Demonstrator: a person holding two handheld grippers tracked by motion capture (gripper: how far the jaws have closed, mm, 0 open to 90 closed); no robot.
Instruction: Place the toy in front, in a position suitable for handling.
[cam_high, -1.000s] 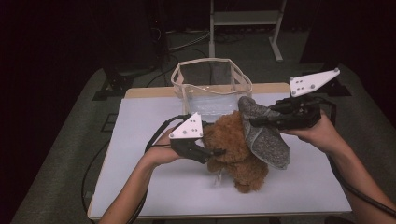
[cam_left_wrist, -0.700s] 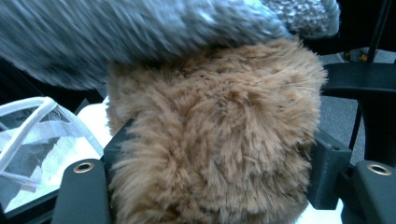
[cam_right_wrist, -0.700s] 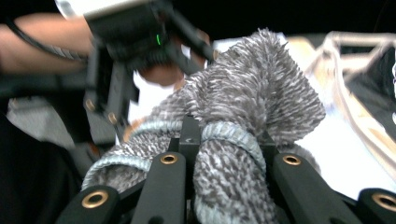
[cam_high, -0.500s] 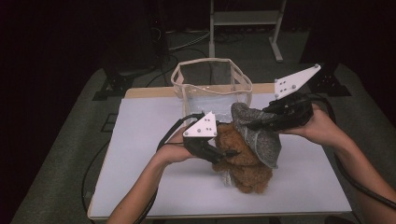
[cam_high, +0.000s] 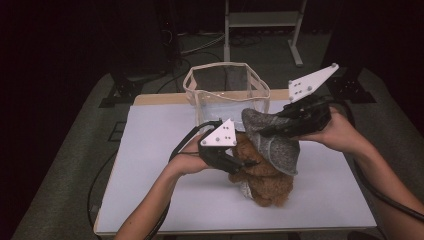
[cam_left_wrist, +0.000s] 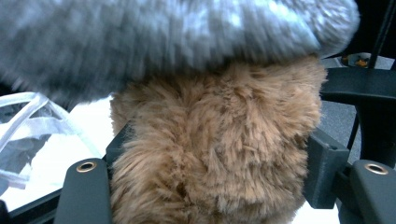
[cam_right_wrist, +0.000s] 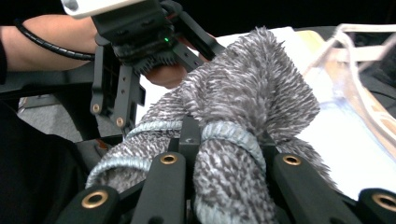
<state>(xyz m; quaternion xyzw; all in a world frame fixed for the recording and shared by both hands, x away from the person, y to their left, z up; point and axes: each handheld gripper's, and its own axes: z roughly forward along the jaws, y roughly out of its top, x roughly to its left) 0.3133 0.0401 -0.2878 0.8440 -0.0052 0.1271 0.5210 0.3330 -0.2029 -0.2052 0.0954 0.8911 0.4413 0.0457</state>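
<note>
While clamped on the bear (cam_high: 264, 172) from its left side, left tongs (cam_high: 235, 167) sit low over the desk (cam_high: 150, 150), jaws just closing a bit more, brown fur squeezed between them (cam_left_wrist: 210, 158). Bear upright-ish near desk middle, just in front of the clear bag (cam_high: 226, 92). Right tongs (cam_high: 272, 131) clenched on a fold of the grey hat (cam_high: 272, 142), rim bunched between jaws in the right gripper view (cam_right_wrist: 224, 140). Hat draped over the bear's head, touching the fur, hanging down its right side. Grey fabric blurred across the top of the left gripper view (cam_left_wrist: 163, 37), probably resting on the head rather than pulled fully down. Left hand (cam_high: 187, 160) behind its tongs, right hand (cam_high: 340, 132) raised by the bag's right corner.
</note>
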